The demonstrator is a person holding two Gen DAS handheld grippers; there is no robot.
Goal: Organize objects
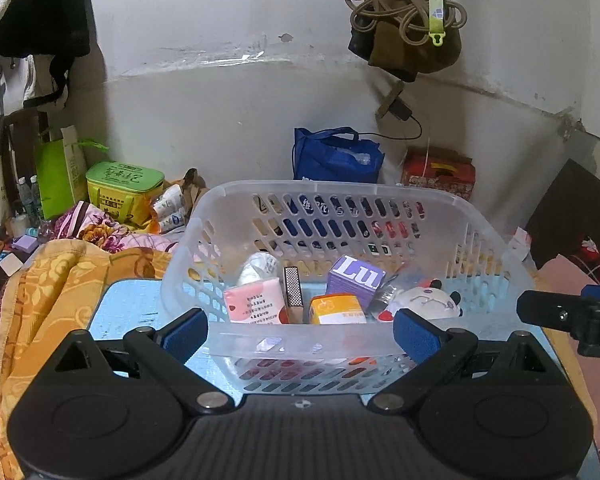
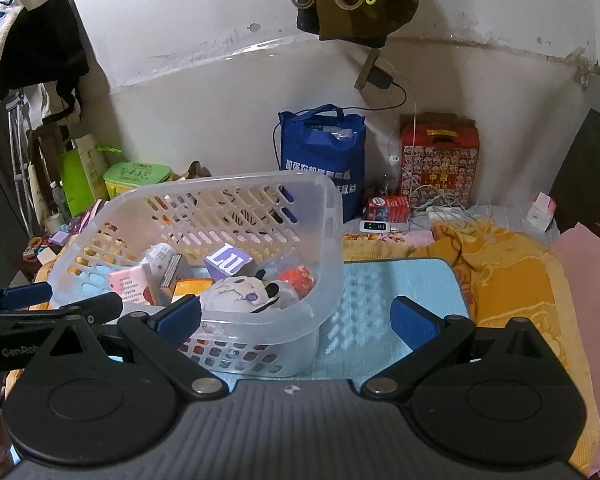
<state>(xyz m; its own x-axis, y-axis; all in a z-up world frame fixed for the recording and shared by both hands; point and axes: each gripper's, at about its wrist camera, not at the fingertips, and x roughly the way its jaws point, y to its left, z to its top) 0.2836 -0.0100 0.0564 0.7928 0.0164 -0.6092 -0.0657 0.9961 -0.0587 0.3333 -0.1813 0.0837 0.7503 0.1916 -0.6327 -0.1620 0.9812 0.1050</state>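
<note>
Clutter is crowding the far left, beside the yellow cloth. Next, the left gripper is hovering at the near rim of the clear basket, released, grasping nothing. That basket is sitting on the blue mat, holding one pink tissue pack, one matchbox, one orange box, one purple box and one panda toy. Further right, the right gripper is straddling the basket's corner, also released and empty. Closing either claw on the thin rim risks tipping the light basket and spilling everything.
</note>
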